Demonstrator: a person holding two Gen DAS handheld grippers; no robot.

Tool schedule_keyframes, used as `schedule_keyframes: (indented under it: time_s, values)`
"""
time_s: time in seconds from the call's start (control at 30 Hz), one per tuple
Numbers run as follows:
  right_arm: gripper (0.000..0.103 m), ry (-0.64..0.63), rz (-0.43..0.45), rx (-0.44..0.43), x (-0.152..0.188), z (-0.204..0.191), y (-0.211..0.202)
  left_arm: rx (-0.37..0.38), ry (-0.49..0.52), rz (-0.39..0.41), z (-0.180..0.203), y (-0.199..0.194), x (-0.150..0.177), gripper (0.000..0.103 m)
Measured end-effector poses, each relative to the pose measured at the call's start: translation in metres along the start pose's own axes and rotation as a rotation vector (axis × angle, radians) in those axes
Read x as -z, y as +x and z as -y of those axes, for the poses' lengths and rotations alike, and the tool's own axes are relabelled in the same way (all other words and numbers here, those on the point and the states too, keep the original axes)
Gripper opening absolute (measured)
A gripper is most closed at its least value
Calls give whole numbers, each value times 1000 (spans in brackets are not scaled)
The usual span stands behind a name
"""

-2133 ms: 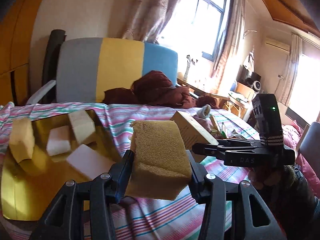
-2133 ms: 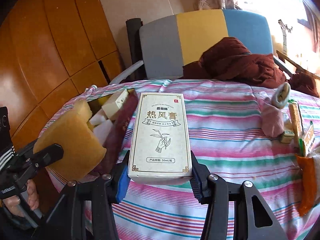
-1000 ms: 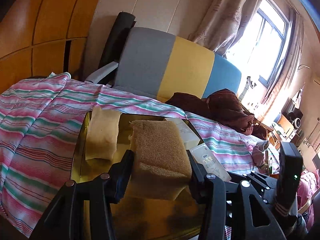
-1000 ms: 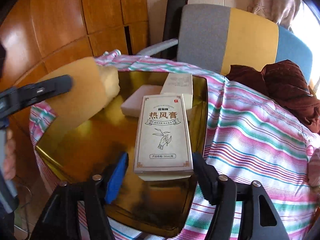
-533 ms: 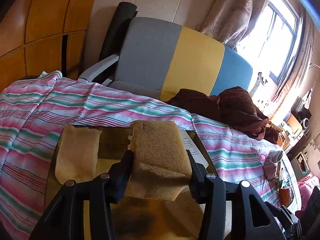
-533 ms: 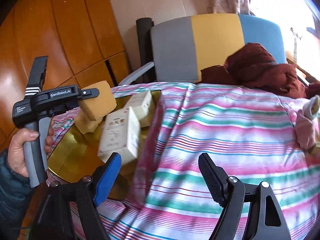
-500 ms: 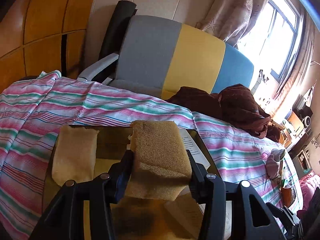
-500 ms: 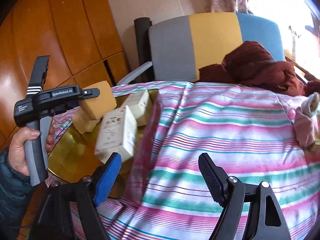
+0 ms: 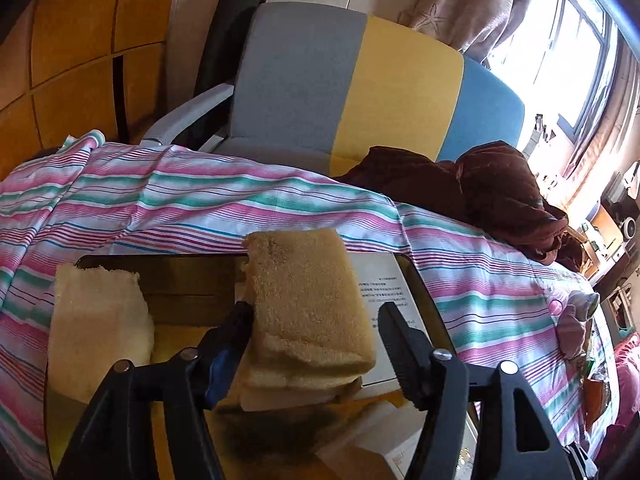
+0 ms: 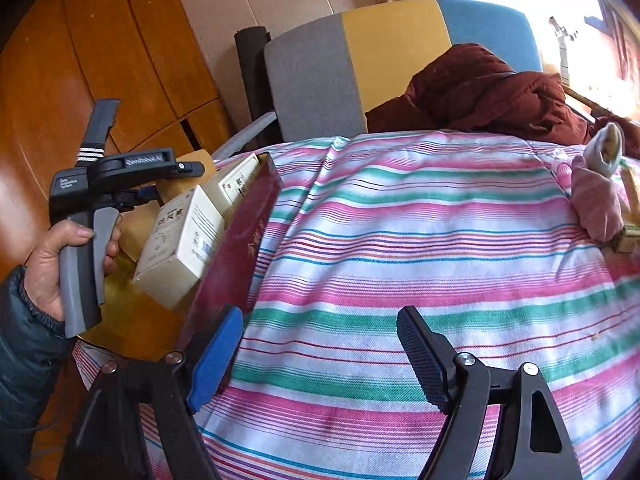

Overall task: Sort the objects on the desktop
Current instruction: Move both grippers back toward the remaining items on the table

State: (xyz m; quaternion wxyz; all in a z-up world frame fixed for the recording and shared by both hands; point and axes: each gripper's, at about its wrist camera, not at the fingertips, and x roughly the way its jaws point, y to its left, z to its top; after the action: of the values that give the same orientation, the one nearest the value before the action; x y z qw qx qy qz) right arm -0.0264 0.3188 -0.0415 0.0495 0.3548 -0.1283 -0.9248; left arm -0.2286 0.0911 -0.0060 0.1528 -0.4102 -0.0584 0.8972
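Striped cloth over the work surface, tri-colour chair behind, dark red garment at the far edge

Gold-lined box, maroon outside: holds a pale sponge at left and white cartons, one leaning on the wall

Left gripper: jaws parted, the right one clear of the brown sponge; sponge lies on the cartons inside the box, so apparently released

Right gripper: jaws wide, nothing between them, over bare cloth

Step, as judged: sponge deposit at its close

Next move calls for: left gripper to back straight out without dragging the sponge; right gripper to turn toward the small items at the far right of the cloth
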Motion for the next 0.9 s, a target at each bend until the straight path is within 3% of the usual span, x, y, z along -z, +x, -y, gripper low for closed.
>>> schedule_keyframes:
  time_s: [0.33, 0.6, 0.73, 0.9]
  values:
    - [81, 29, 6, 59, 15, 18, -17, -39, 57, 78, 4, -44, 10, 69]
    - [82, 77, 43, 184, 29, 55, -46, 101, 133, 136, 47, -94, 20, 69]
    - [83, 128, 74, 262, 37, 83, -66, 217, 219, 108, 100, -99, 30, 70]
    - [84, 197, 102, 332, 46, 117, -85, 326, 336, 42, 171, -86, 50, 82]
